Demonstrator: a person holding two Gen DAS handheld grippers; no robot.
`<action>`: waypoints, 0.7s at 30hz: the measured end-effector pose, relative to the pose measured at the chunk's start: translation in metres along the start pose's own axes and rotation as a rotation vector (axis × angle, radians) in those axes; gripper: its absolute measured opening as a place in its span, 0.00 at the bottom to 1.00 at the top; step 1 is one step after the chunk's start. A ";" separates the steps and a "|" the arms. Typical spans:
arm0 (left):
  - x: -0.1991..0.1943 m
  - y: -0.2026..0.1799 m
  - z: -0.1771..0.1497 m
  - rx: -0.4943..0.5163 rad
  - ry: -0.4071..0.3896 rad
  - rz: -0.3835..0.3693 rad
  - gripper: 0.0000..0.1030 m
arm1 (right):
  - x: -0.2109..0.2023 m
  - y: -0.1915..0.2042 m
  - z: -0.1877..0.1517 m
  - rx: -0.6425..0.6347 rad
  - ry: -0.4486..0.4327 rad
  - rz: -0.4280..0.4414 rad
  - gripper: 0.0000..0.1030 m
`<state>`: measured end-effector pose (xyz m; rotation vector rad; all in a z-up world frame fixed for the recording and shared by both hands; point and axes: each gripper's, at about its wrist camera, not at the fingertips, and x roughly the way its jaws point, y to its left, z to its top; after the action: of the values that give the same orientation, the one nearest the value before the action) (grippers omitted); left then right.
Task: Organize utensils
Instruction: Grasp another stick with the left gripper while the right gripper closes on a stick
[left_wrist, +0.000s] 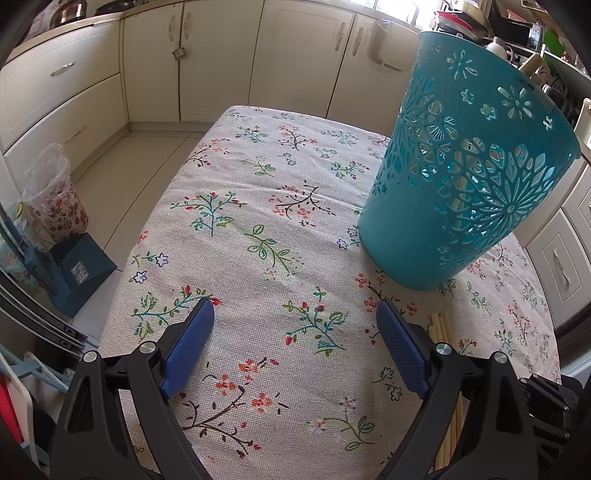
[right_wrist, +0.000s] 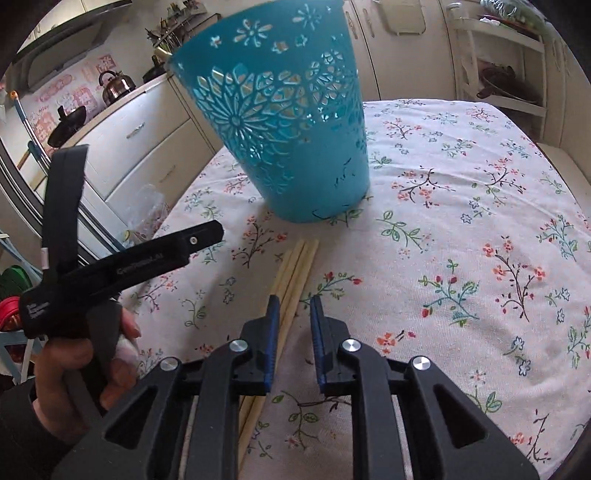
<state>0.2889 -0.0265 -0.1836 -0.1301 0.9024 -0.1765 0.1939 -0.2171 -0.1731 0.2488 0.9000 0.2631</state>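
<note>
Some pale sticks already stand inside the tall teal openwork plastic basket (right_wrist: 280, 122); several pale wooden chopsticks (right_wrist: 295, 273) remain on the floral tablecloth (right_wrist: 461, 221). The right gripper (right_wrist: 293, 306) is narrow and empty just above them, the left gripper (left_wrist: 295, 314) wide and empty.

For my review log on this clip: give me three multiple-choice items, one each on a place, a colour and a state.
1. Where do the pale wooden chopsticks lie?
A. on the floral tablecloth, in front of the basket
B. inside the basket
C. on the floor

2. What colour is the perforated plastic basket?
A. red
B. teal
C. white

3. How do the left gripper's jaws stand?
A. wide apart, empty
B. shut on chopsticks
C. shut on the basket

Key: 1 A, they rest flat on the cloth; 2 B, its wall is teal; 3 A, only cloth shows between them.
</note>
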 end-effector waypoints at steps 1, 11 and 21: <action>0.000 0.001 0.000 -0.002 -0.001 -0.002 0.83 | 0.002 0.001 0.001 -0.004 0.007 -0.011 0.16; 0.000 0.001 0.000 -0.004 -0.001 -0.005 0.84 | 0.006 0.009 0.004 -0.083 0.018 -0.094 0.09; -0.015 -0.029 -0.017 0.118 0.023 -0.094 0.84 | -0.021 -0.022 -0.020 -0.065 -0.005 -0.076 0.07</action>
<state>0.2636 -0.0527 -0.1766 -0.0608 0.9072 -0.3191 0.1684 -0.2427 -0.1770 0.1545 0.8927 0.2215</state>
